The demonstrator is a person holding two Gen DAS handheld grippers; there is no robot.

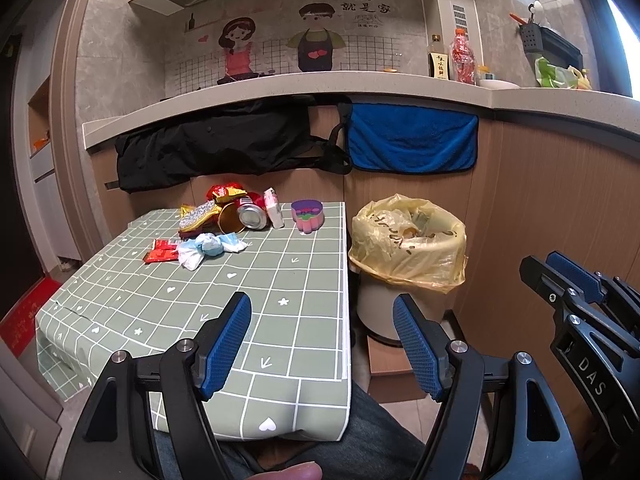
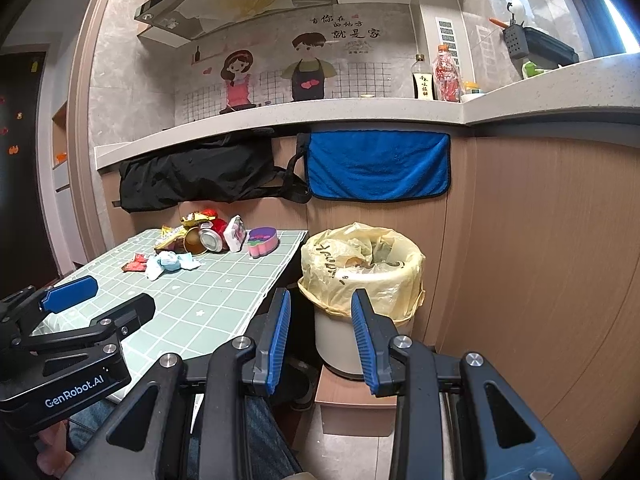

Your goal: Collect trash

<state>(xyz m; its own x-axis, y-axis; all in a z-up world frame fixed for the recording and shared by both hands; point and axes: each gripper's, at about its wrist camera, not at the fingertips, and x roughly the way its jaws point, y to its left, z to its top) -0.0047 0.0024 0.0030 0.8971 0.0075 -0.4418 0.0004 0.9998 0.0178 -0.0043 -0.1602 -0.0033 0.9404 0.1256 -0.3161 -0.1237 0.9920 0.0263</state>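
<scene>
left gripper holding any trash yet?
No, the left gripper is open with nothing between its fingers; the trash pile sits far across the table.

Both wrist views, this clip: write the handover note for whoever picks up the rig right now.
Left hand-held gripper: open, empty, over the near end of the table.
Right hand-held gripper: open, empty, aimed at the bin.
Trash sits piled at the table's far end: crushed can, foil wrappers, red wrapper, crumpled tissue, plus a pink-purple container.
Done: no piece lifted at this moment; the yellow-lined bin already holds some waste.
Left: move every piece into the bin.
</scene>
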